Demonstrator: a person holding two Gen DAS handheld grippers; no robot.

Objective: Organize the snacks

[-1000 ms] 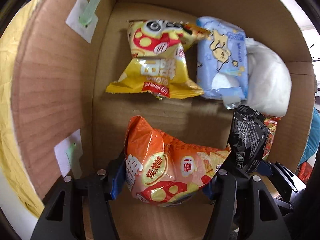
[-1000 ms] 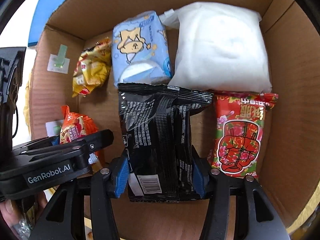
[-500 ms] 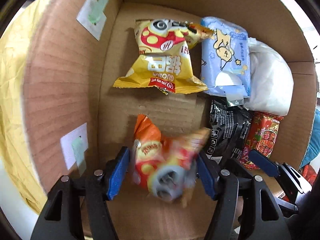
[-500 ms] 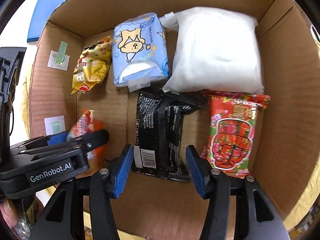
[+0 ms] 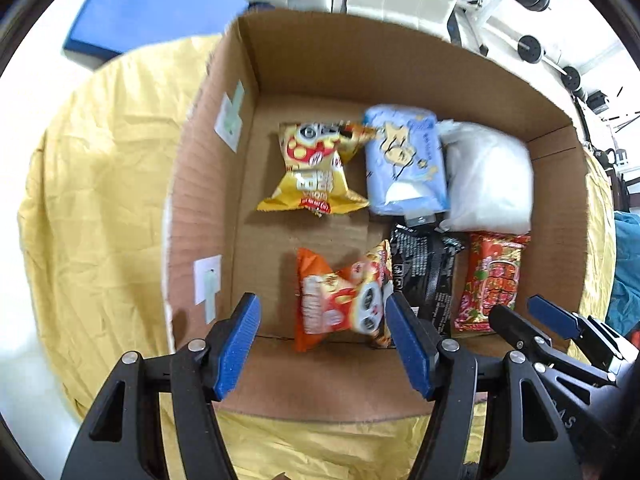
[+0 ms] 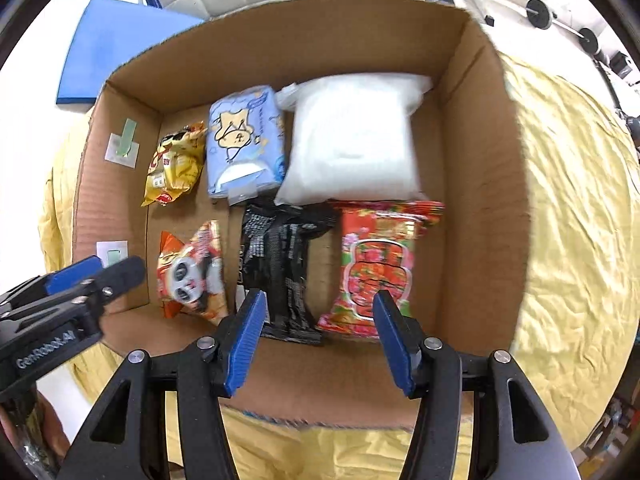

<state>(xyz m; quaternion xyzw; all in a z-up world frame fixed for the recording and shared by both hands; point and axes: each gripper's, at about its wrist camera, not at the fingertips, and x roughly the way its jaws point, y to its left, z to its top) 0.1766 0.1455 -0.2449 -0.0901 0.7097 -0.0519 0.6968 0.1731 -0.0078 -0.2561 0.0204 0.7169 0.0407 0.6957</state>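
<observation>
Six snack packs lie in the brown cardboard box. The left hand-held gripper is wide and empty above the orange chip bag. The right hand-held gripper is wide too. Only the right view shows the whole white puffy bag.

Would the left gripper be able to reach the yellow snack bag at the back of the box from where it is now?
Probably yes. The left gripper is open and empty above the box's near edge, and the yellow snack bag lies uncovered beyond the orange snack bag, so it could pass over that one.
</observation>
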